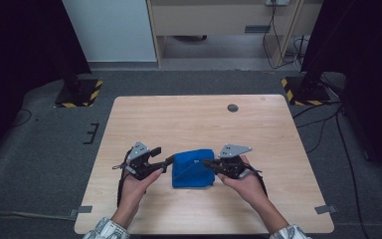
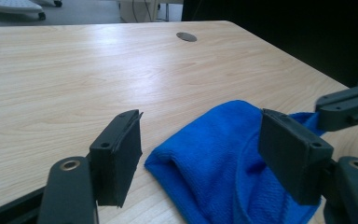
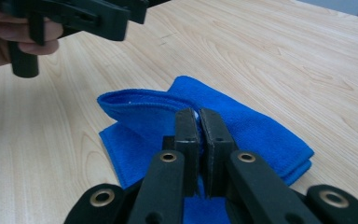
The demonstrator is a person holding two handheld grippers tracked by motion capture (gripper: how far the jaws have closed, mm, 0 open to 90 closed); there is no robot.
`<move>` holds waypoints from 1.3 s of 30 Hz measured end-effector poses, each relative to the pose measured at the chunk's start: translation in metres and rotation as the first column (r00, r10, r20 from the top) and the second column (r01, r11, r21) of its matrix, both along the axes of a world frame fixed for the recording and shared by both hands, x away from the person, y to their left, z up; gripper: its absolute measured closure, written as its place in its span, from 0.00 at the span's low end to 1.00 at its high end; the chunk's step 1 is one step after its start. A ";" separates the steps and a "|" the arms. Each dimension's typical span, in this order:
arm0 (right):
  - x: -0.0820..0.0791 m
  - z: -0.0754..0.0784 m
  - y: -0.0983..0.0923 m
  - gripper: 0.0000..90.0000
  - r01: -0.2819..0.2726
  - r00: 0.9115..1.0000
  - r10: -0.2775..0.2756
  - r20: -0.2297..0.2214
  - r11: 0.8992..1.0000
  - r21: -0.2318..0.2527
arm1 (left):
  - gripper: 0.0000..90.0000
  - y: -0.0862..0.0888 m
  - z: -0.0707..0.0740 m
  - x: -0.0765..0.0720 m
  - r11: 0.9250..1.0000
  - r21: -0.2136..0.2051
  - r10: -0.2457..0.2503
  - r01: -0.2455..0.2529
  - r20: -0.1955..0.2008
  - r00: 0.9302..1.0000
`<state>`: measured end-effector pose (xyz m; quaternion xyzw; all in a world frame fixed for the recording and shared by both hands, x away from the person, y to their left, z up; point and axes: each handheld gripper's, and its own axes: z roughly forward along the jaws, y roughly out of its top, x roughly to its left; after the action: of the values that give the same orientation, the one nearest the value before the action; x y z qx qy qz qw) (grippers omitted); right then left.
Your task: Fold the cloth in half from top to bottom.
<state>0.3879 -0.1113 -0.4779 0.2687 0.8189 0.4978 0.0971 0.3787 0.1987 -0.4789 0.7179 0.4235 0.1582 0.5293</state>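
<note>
Fingers of the right gripper point(image 3: 199, 140) were clamped on the blue cloth point(image 1: 193, 168) near the surface's point(image 1: 189, 114) front edge; left gripper point(image 2: 200, 154) fingers stood apart, needing a firm corner pinch.

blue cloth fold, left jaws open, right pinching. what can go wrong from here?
1. The right gripper pinches just a raised edge of the blue cloth; a pull could slip it free or unfold the stack.
2. The left gripper stands open with cloth between its pads, not pressed; closing there may bunch several layers.
3. The two grippers sit close across the cloth and could knock together.
</note>
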 end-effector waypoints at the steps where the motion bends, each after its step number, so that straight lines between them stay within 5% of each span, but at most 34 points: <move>1: -0.001 0.001 0.001 0.97 -0.002 1.000 0.002 0.002 1.000 0.004 | 0.33 0.001 0.000 0.000 1.000 0.001 0.002 -0.002 0.000 1.000; 21: -0.028 -0.026 -0.005 0.82 -0.055 0.998 0.052 -0.032 0.995 -0.086 | 0.32 0.000 -0.013 0.005 0.997 0.070 0.030 -0.028 -0.030 0.999; 39: -0.040 -0.043 -0.007 0.67 -0.088 0.992 0.075 -0.105 0.988 -0.130 | 0.28 -0.022 -0.024 -0.002 0.988 0.146 -0.036 0.042 -0.045 0.998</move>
<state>0.3484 -0.1185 -0.5209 0.2523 0.8646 0.4311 0.0533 0.3771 0.1772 -0.5029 0.7663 0.4076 0.1635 0.4689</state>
